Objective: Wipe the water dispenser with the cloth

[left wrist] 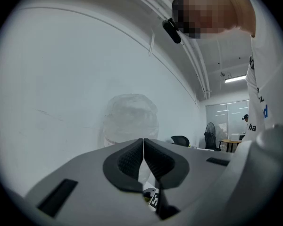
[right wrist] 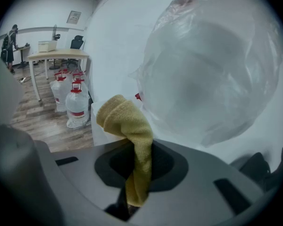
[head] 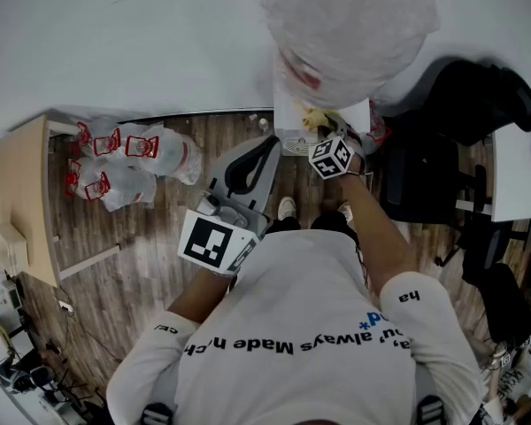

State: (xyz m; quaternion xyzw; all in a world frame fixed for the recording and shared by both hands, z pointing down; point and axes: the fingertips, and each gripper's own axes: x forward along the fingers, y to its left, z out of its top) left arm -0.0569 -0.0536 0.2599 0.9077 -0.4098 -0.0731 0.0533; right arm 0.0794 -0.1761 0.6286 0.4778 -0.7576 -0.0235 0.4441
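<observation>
The yellow cloth (right wrist: 132,126) is gripped in the right tool (right wrist: 137,166) near the water dispenser (right wrist: 101,130), below its plastic-wrapped bottle (right wrist: 212,74). The left tool (left wrist: 143,160) is closed on nothing. Wiping is judged imminent: contact must be made.

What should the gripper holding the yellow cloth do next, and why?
Probably ease the right gripper forward until the fuzzy yellow cloth clamped in its jaws presses on the white water dispenser below the plastic-wrapped bottle. The cloth seems to hang just off it.
</observation>
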